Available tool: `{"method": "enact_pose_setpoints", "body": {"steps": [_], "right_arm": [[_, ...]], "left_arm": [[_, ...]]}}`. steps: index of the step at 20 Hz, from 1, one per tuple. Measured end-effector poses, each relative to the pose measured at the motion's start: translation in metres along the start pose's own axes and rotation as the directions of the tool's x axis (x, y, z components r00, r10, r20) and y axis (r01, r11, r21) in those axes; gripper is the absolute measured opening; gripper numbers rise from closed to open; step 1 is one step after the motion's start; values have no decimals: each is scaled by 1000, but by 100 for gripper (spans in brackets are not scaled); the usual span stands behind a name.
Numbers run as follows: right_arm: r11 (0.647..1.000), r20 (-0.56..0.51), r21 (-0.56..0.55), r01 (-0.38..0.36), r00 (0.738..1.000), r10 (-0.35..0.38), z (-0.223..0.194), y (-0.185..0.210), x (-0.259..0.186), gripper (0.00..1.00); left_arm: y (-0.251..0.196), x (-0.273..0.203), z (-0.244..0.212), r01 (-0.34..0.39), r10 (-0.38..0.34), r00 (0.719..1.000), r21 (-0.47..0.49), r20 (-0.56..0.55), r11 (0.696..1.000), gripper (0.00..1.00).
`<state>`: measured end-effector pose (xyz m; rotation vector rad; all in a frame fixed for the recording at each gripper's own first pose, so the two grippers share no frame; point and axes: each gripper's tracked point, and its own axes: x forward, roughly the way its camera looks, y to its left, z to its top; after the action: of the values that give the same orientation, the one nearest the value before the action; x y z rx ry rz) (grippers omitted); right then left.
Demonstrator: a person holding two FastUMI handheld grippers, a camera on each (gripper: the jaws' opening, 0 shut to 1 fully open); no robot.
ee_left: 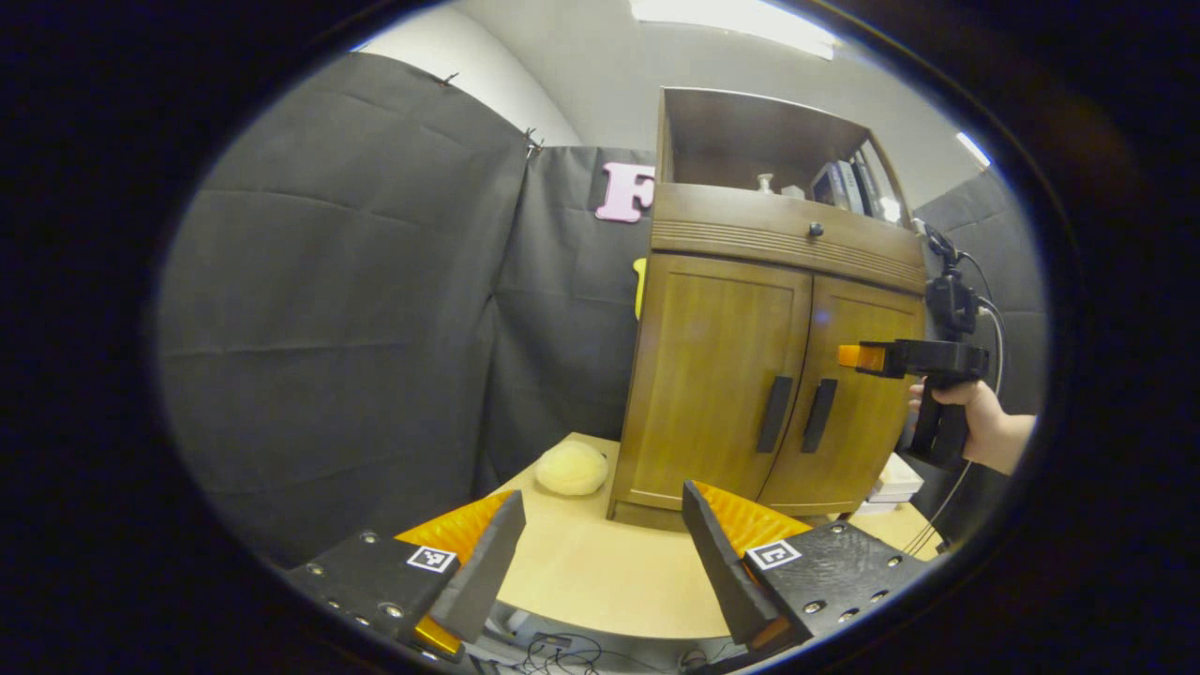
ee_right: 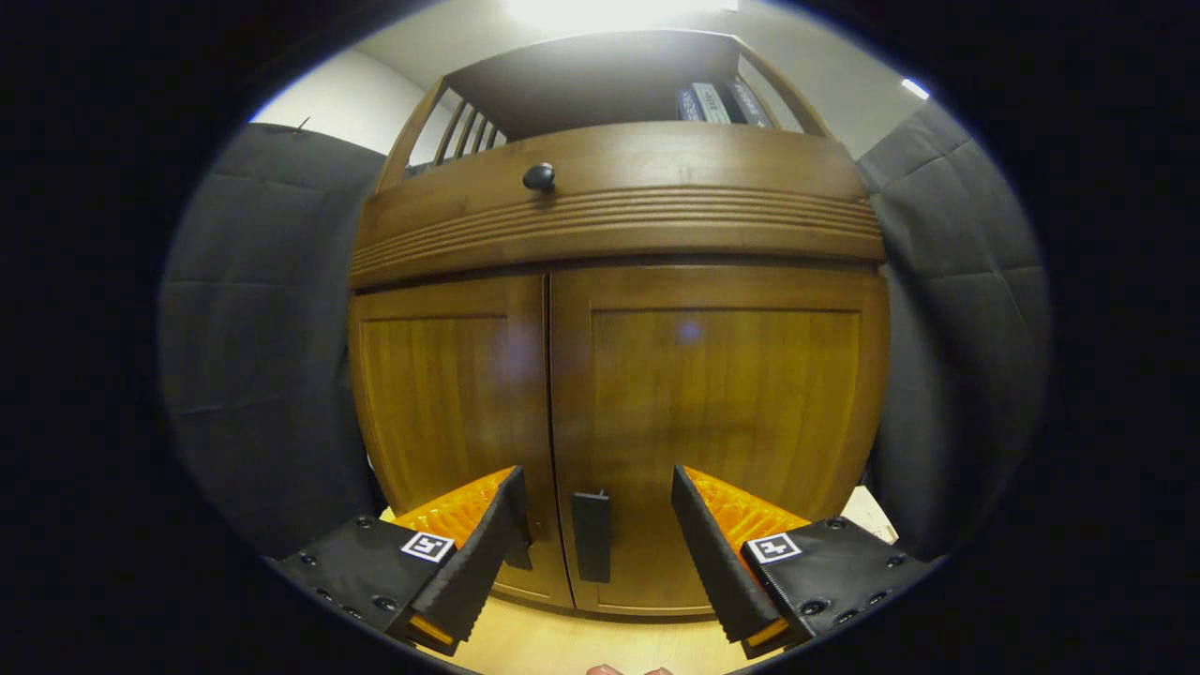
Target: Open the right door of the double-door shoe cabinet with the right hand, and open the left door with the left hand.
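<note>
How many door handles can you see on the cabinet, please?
2. The left door's handle and the right door's handle sit side by side at the centre seam. The round knob above is on the drawer.

The left gripper view sits back over the table [ee_left: 600, 572], facing the shoe cabinet [ee_left: 750, 375] right of centre in its frame, seen at an angle from its left. The right gripper view faces the cabinet's doors nearly square on, close up, so they span the frame. Both share both closed doors and the shelf above.
</note>
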<state>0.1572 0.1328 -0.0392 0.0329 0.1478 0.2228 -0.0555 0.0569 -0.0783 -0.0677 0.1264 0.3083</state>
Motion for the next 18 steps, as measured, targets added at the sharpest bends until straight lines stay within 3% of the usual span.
{"method": "enact_pose_setpoints", "body": {"steps": [6, 13, 16, 18], "right_arm": [[1000, -83, -23, 18, 996, -20, -41, 1, 35, 98], [999, -140, 1, 40, 989, -39, -63, -3, 64, 98], [999, -145, -5, 52, 988, -52, -70, -1, 68, 77], [1000, -149, -20, 24, 988, -27, -72, 7, 70, 51]], "left_arm": [[-14, 32, -3, -29, 29, 999, 6, -15, 1000, 98], [-38, 38, -5, -38, 38, 999, 12, -36, 999, 98], [-35, 49, -13, -41, 42, 998, 9, -38, 999, 98], [-34, 50, -14, -46, 46, 998, 12, -40, 999, 98]]}}
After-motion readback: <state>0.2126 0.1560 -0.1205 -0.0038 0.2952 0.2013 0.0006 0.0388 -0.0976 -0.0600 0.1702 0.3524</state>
